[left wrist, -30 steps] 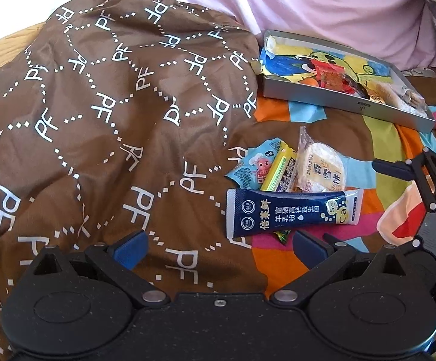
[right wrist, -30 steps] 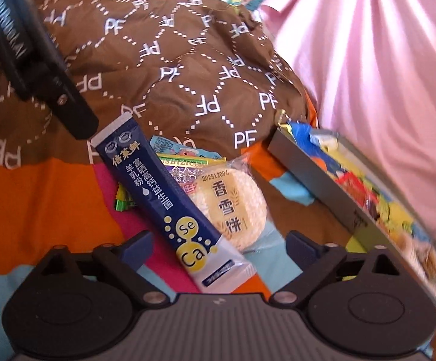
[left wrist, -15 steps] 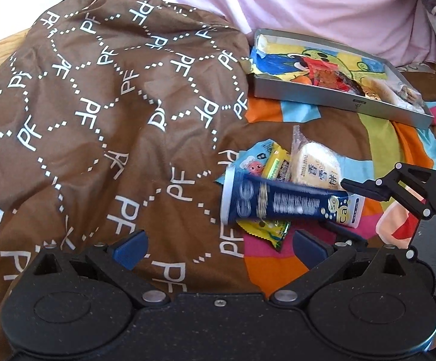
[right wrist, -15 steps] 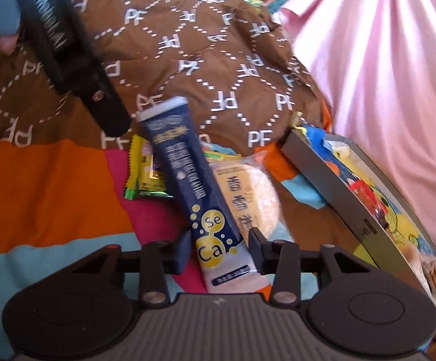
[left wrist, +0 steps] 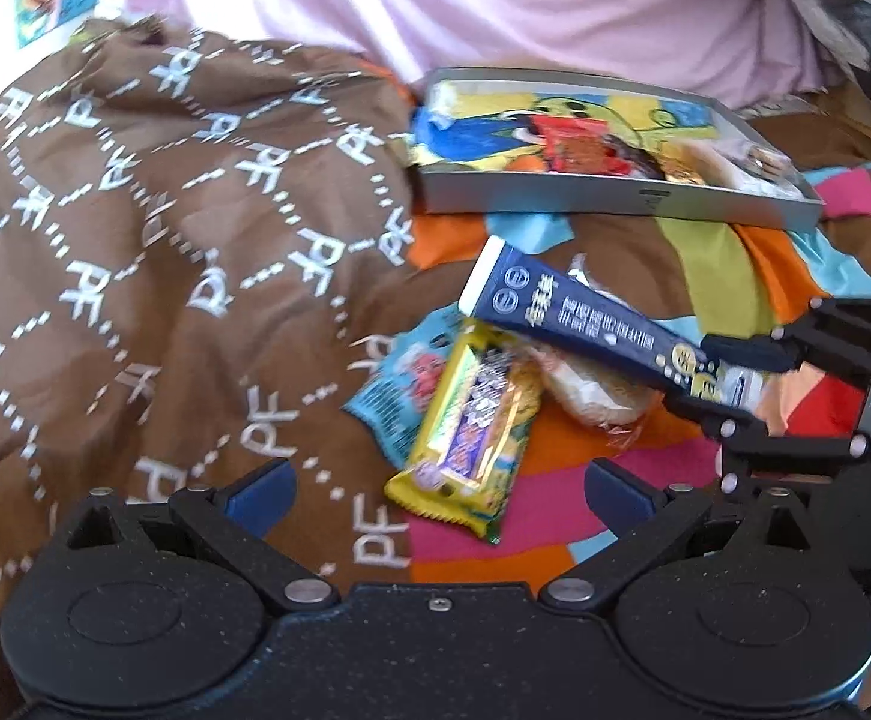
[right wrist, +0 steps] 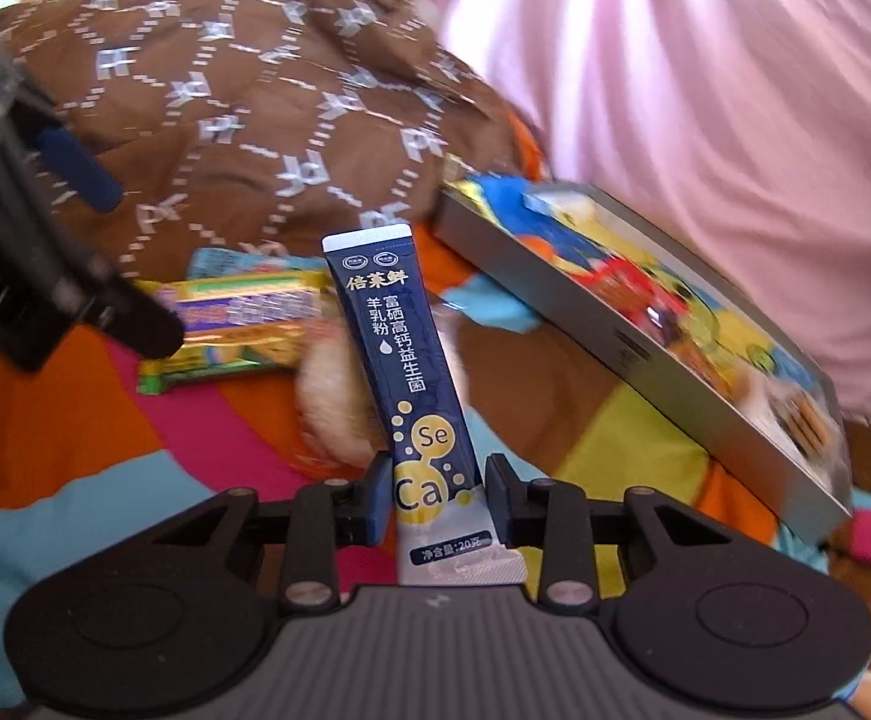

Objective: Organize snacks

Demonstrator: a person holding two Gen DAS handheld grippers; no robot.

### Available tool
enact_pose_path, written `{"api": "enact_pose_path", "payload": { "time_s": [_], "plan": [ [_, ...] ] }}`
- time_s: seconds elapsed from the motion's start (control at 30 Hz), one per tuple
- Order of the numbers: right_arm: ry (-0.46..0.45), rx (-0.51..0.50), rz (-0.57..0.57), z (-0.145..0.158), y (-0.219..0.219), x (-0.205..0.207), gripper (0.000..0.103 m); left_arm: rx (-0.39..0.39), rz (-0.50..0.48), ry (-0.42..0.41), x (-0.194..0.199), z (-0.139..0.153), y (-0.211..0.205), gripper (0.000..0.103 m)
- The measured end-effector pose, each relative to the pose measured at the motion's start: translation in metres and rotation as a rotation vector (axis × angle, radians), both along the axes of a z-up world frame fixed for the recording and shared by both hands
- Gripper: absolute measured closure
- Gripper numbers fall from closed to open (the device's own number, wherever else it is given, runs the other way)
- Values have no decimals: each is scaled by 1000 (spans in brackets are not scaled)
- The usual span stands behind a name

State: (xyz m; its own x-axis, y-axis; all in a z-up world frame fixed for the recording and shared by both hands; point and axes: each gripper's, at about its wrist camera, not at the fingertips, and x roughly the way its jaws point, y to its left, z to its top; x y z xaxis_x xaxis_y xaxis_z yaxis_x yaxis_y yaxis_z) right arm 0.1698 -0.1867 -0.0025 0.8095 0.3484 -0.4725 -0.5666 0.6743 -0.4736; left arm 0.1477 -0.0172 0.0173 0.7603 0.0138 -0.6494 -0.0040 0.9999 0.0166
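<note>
Since the earlier frames my right gripper (right wrist: 438, 501) has closed on the navy sachet (right wrist: 402, 360) and lifted it off the pile, uncovering the yellow bar (left wrist: 471, 432) it was lying across.

From the left wrist, I see my left gripper (left wrist: 438, 486) hovering low over the bedding, jaws spread wide with nothing between them. Just ahead lies the yellow bar, resting on the light-blue packet (left wrist: 393, 396), with the round rice cracker (left wrist: 591, 390) beside it. The navy sachet hangs tilted above them, its far end raised toward the tin tray (left wrist: 603, 195), its near end pinched by the right gripper at the right edge. The tray sits beyond the pile, near but apart, already holding several snacks.

From the right wrist, the jaws are clenched on the sachet's lower end, at the yellow "Ca" circles, and the sachet stands up and away from the camera. The tray runs off to the right, against the pink cloth (right wrist: 705, 90). The brown patterned blanket (right wrist: 243, 114) is heaped behind the pile.

I judge this the carry step for the sachet: pick finished, placing not yet done. Next I need to swing it right over the tray's rim, lower it flat into a free spot and let go. The left gripper looks well placed for the yellow bar.
</note>
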Motion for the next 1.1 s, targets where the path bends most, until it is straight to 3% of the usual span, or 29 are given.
{"api": "enact_pose_path", "payload": {
  "time_s": [0.47,0.77,1.1],
  "plan": [
    [86,17,-128,6,-32,25,67,117,-238,-65,41,-15,-49,2],
    [103,28,-182,4,-49,42,67,234,-400,-37,76,-27,-74,2],
    [124,41,-173,2,-51,47,63,335,-490,11,91,-39,-87,2]
  ]
}}
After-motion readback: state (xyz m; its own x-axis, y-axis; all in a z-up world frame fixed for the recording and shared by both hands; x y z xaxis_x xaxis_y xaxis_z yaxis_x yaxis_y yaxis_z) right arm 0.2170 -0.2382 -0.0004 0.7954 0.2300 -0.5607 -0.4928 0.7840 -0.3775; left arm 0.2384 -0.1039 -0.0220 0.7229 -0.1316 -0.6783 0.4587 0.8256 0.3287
